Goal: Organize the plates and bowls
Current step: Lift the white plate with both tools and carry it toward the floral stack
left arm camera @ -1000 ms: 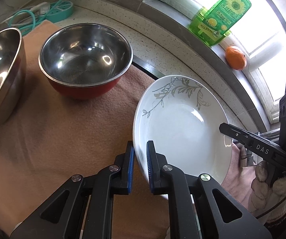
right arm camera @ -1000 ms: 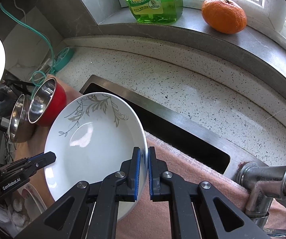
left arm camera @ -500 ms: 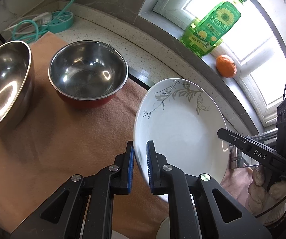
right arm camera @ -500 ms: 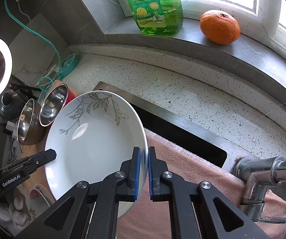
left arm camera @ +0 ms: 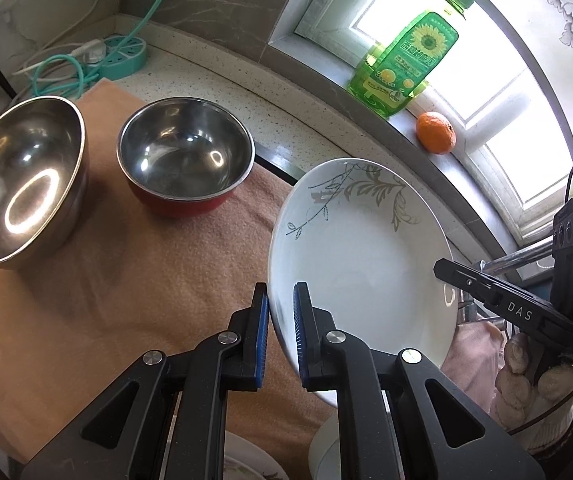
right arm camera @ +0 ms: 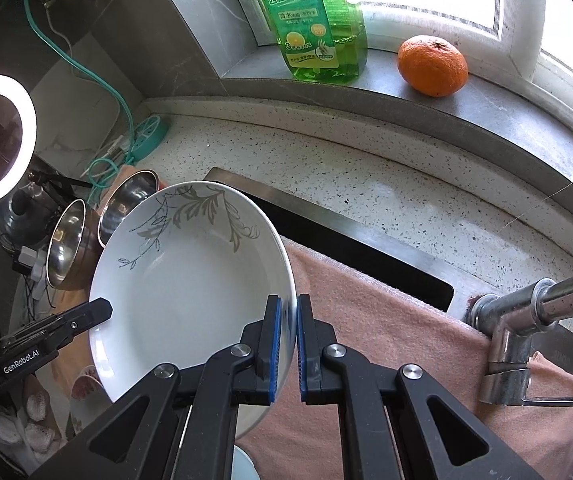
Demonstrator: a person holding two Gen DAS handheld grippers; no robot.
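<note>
You pinch the white plate (left arm camera: 360,248) with both grippers, left gripper (left arm camera: 280,334) jaws at its 7 o'clock rim, right gripper (right arm camera: 285,346) jaws opposite, steadying it tilted above the cloth-covered table (left arm camera: 86,288).

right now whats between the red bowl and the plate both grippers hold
Only bare brown towel lies between the red bowl and the plate, shown in the left wrist view.

Red bowl (right arm camera: 126,204) in right wrist view is mostly hidden behind the white plate (right arm camera: 190,280), only its rim showing. Below the plate (left arm camera: 360,256) in left wrist view, more crockery (left arm camera: 246,466) is cut off by the btm edge and blocked by the gripper arms, so type can't be told. Faucet (right arm camera: 526,320) runs off the right edge.
</note>
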